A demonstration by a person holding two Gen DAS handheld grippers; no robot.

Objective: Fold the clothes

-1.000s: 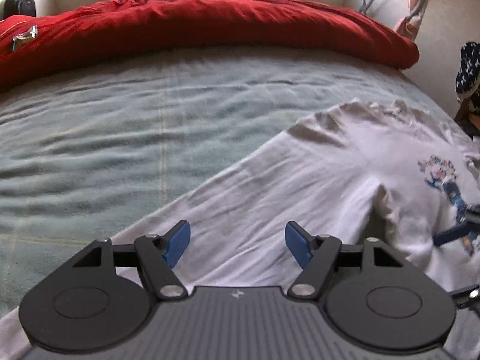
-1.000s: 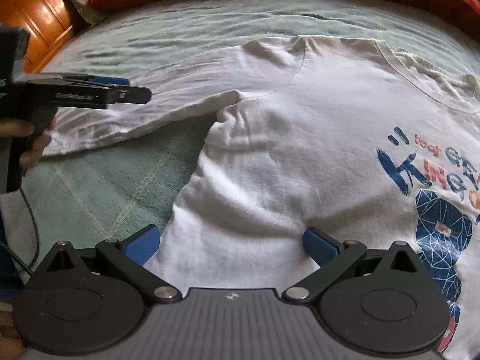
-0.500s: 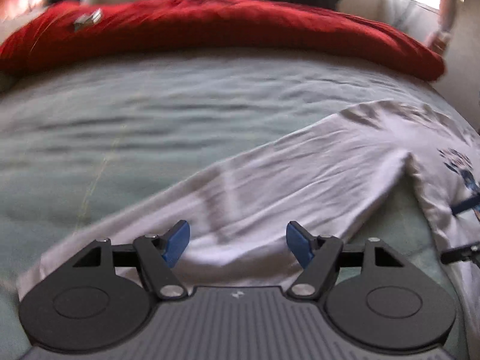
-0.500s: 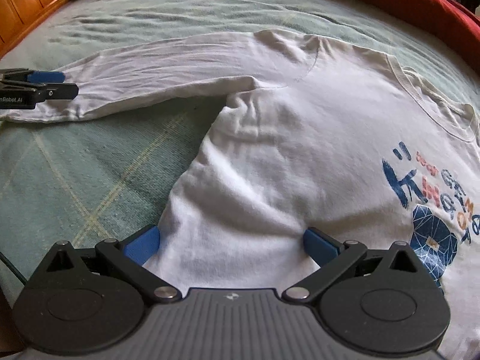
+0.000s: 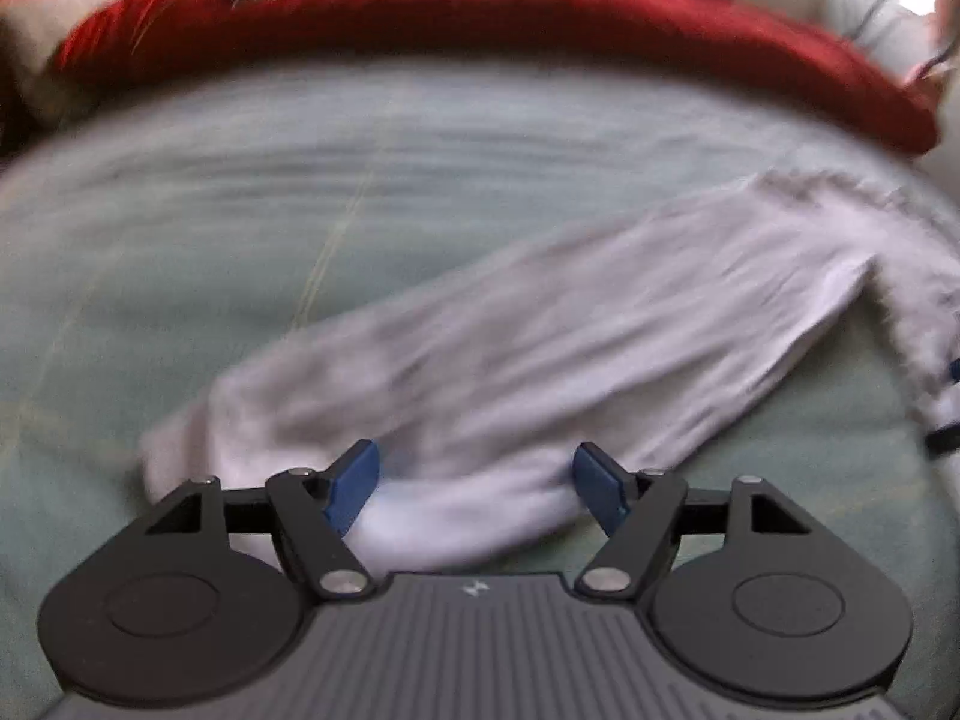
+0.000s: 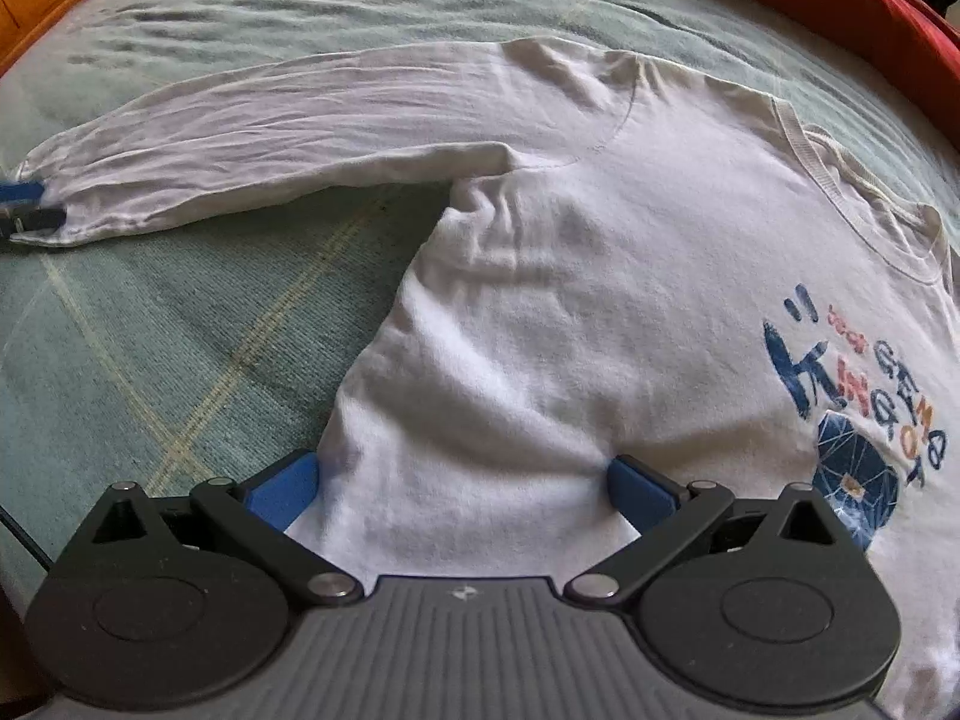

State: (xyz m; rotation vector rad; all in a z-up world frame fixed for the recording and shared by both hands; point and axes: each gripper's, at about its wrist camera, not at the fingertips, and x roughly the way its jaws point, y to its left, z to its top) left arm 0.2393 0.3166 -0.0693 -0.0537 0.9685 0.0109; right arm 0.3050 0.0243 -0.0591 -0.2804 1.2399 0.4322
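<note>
So I've got a white long-sleeve shirt (image 6: 540, 312) laid out flat on the bed, on the pale green blanket (image 6: 150, 360), chest print (image 6: 852, 408) facing up and off to the right in my right-hand view. One sleeve (image 6: 270, 144) is stretched straight out to the side, away from the body of the shirt.

My left tongs (image 5: 477, 483) are spread wide over the cuff end of that sleeve (image 5: 540, 348). The cloth sits between the blue pads (image 5: 354, 486) but they aren't pinching it. That view is pretty smeared, so I can't tell if the tips are resting on the fabric or just above it.

My right tongs (image 6: 462, 489) are wide too, down by the side of the shirt below the armpit: one pad (image 6: 282, 492) is off the edge over the blanket, the other on the white cloth. Nothing gripped there either.

A red duvet (image 5: 480, 30) is bunched along the far side of the bed.
</note>
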